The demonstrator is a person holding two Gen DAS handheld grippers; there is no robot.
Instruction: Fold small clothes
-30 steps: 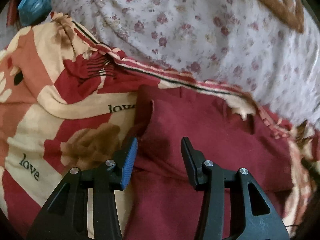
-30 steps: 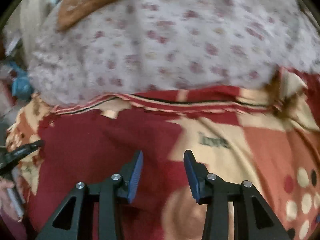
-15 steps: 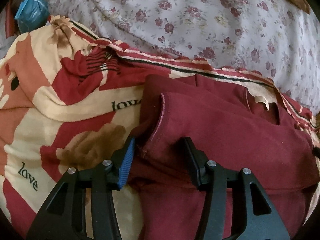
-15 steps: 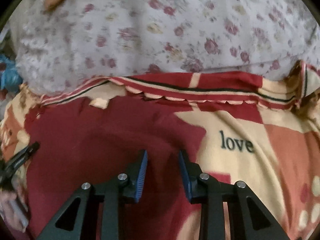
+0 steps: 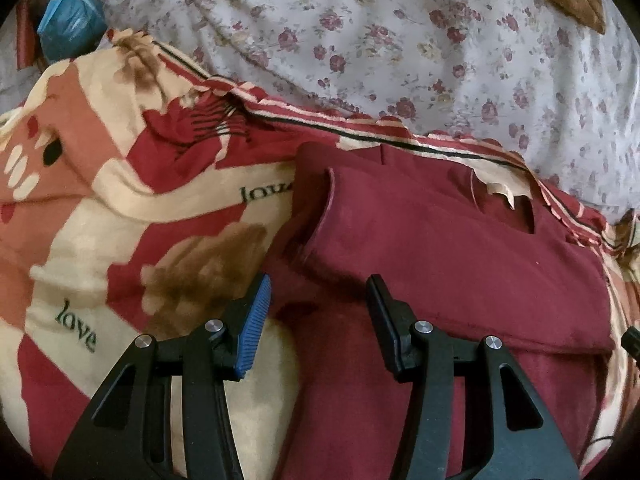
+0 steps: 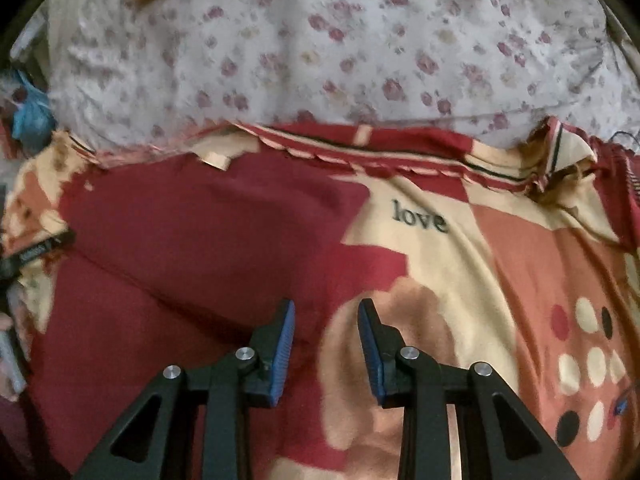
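garment: dark red shirt (image 5: 452,264), lower centre-right of the left wrist view, centre-left in the right wrist view (image 6: 192,240); lies flat on the patterned blanket (image 5: 120,216)
change, left: left hand-held gripper (image 5: 318,316) has pulled back a bit; half a second ago the folded sleeve edge sat between its fingers, now the cloth lies just ahead of them, nothing held; fingers apart
change, right: right hand-held gripper (image 6: 326,344) was nearly closed half a second ago, has now opened wider; fingers apart, empty, over the shirt's right edge where it meets the blanket
meaning: looks like a release after a sleeve fold; left sleeve sits turned in over the body, so one fold probably done, more folds left
shirt material: soft knit, matte, limp; stitched hem along the folded flap; neckline with pale label visible upper right of the left wrist view
blanket material: fleecy, red/cream/orange blocks, "love" print, brown rose shapes, dots at lower right in the right wrist view
sheet: floral sheet (image 5: 400,40), pale with small red flowers, wrinkled, fills the top of both views
other: blue bag (image 5: 68,28), crinkly plastic, upper left
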